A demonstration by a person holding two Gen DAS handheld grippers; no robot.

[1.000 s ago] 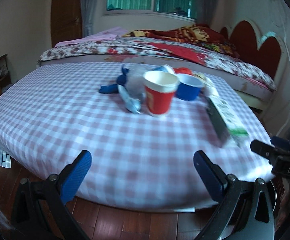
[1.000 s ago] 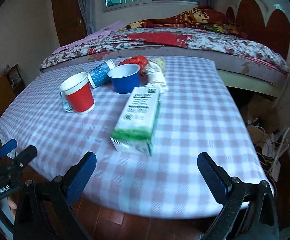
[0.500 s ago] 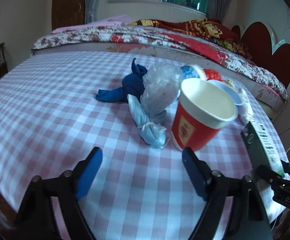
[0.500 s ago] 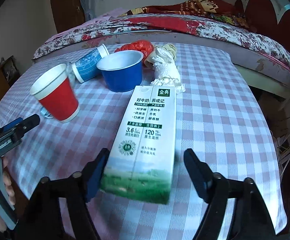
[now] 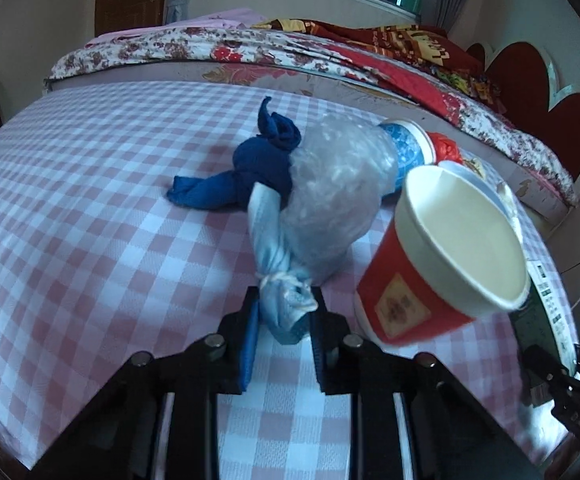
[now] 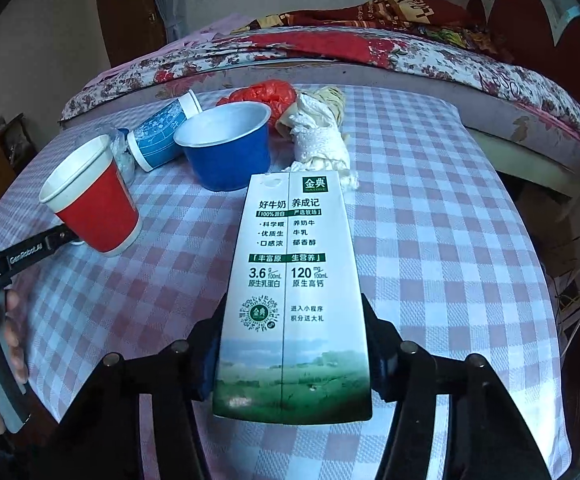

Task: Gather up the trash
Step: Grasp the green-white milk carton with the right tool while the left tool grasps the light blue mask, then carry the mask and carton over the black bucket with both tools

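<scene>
cups: red paper cup point(image 6: 90, 204), blue bowl point(image 6: 226, 148), patterned blue cup point(image 6: 162, 136) on its side | left gripper point(image 5: 282, 332) fingers pinch light-blue knotted bag point(image 5: 278, 280) on bench point(image 5: 70, 220) | right gripper point(image 6: 290, 360) fingers clamp milk carton point(image 6: 293, 280), long axis pointing away | dark-blue cloth point(image 5: 246, 172) only in left view; white wrapper point(image 6: 317, 140) clear only in right

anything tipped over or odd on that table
Yes. The patterned blue cup lies on its side behind the red cup, and the milk carton lies flat, clamped at its sides by the right gripper. No spill shows.
</scene>
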